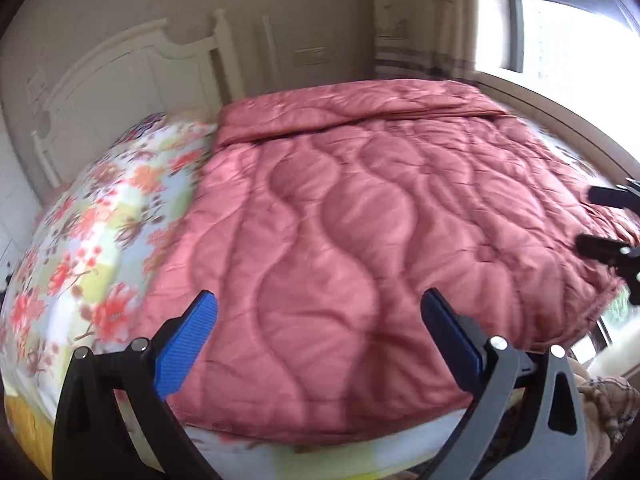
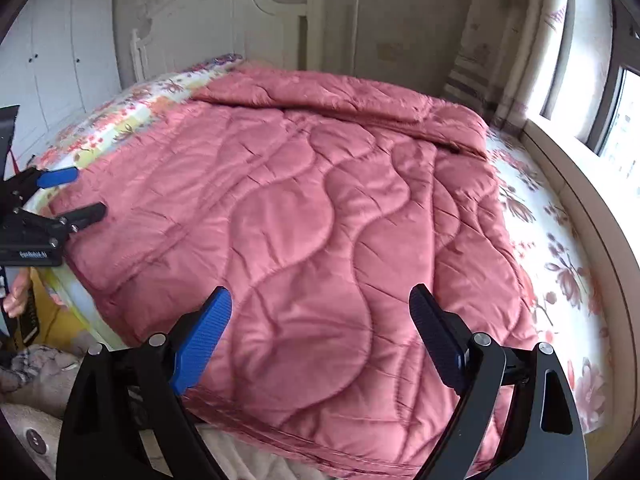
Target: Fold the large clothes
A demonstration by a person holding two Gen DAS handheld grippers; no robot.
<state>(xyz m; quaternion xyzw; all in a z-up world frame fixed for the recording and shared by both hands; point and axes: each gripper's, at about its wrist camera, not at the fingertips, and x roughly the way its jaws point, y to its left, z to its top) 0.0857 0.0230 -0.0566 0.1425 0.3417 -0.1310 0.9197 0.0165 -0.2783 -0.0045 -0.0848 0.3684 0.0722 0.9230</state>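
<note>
A pink quilted blanket (image 1: pixel 360 208) lies spread on the bed, with its far edge folded back in a band (image 1: pixel 352 108); it also shows in the right wrist view (image 2: pixel 304 208). My left gripper (image 1: pixel 320 312) is open and empty, hovering above the blanket's near edge; it shows at the left of the right wrist view (image 2: pixel 80 194). My right gripper (image 2: pixel 320 308) is open and empty above the blanket's near right part; its fingers (image 1: pixel 600 244) show at the right edge of the left wrist view.
The bed has a floral sheet (image 1: pixel 92 232), bare to the blanket's left and right (image 2: pixel 560 264). A white headboard (image 2: pixel 224 20) stands behind. A window (image 1: pixel 568 36) with curtain is right. A white wardrobe (image 2: pixel 52 72) is left. Beige cloth (image 2: pixel 36 384) lies at the bed's foot.
</note>
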